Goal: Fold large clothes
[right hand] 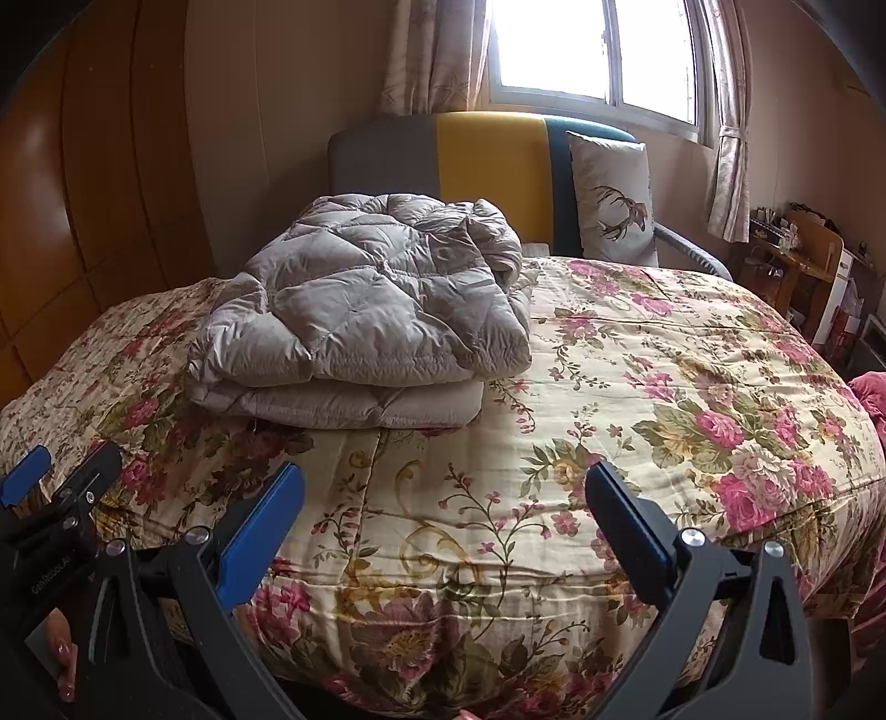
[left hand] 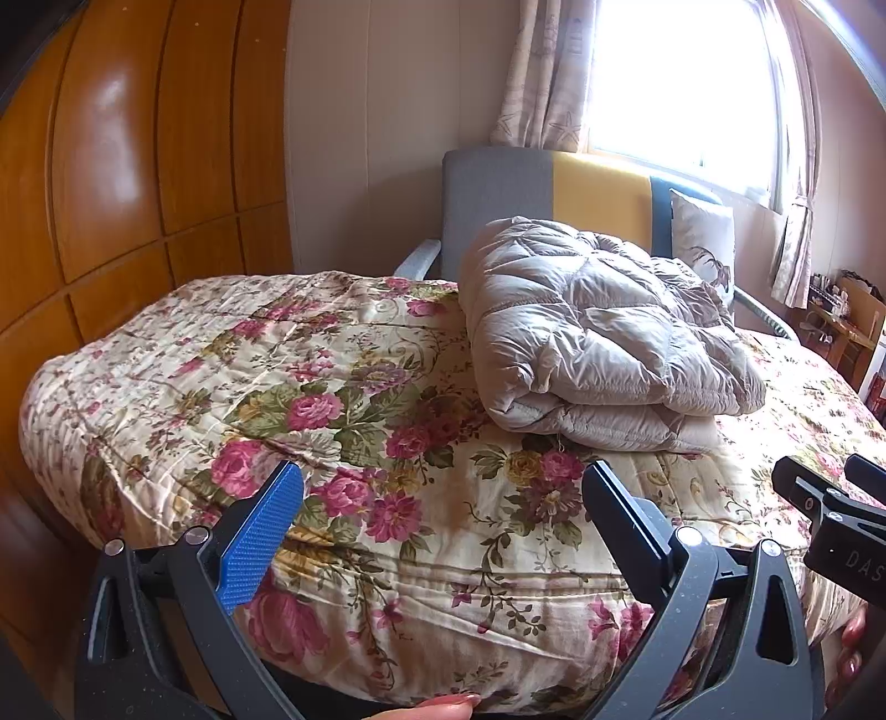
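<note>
Grey quilted down coat (right hand: 365,310) sits folded in a puffy stack on floral bedspread (right hand: 637,387), toward the headboard end, nearer the bed's left side w/ wooden wardrobe (left hand: 138,166) beyond. Left gripper (left hand: 443,498) hovers over the foot of the bed, fingers spread wide, holding nothing; blue pad (left hand: 260,531) shows on its left finger. Right gripper (right hand: 446,501) is likewise spread apart & empty, just beside the left one, both well apart from the coat. Grey/yellow/teal headboard (right hand: 487,149) stands behind, deer-print pillow (right hand: 609,199) leaning on it, window (right hand: 592,50) w/ curtains above.
</note>
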Motion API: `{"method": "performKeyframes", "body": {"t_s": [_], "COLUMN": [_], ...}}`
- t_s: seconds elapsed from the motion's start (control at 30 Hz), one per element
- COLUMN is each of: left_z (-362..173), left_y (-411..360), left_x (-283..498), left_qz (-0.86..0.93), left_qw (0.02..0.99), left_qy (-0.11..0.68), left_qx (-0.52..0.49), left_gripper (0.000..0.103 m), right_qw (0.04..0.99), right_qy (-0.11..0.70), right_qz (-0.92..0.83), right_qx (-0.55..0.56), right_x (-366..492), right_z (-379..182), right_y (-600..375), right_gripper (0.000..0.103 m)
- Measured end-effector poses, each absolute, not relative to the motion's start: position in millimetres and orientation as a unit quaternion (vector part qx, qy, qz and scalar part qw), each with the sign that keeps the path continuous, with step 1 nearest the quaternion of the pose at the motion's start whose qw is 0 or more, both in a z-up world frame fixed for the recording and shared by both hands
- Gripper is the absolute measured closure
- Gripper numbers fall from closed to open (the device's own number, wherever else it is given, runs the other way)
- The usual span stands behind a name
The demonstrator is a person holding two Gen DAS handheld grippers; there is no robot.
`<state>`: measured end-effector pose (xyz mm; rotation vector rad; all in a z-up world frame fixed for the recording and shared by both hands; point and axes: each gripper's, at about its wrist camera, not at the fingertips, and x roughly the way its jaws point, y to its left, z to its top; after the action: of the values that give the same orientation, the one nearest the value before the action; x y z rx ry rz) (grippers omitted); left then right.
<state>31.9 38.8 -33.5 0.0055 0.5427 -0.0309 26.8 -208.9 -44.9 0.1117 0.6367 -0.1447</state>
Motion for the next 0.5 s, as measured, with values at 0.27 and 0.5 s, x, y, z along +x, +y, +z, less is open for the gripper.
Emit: {"method": "performKeyframes", "body": {"t_s": [0.27,0.5], "left_z": [-34.2,-36.9], "left_y": [37.3,38.4], "left_x": [31.4,33.8], "left_qz": [-0.014,-0.014], "left_qw": [0.963,0.961], "left_qy": [0.270,0.276], "left_qx": [0.002,0.000], "left_gripper": [0.003,0.003], "right_qw": [0.945,0.944], "right_qy": [0.315,0.317], "right_qz": [-0.070,-0.069], "right_qx": [0.054,0.054], "right_x": [27.7,28.7], "right_z": [-46.2,-47.8], "right_y": [-207.7,-207.1], "right_gripper": [0.002,0.002]}}
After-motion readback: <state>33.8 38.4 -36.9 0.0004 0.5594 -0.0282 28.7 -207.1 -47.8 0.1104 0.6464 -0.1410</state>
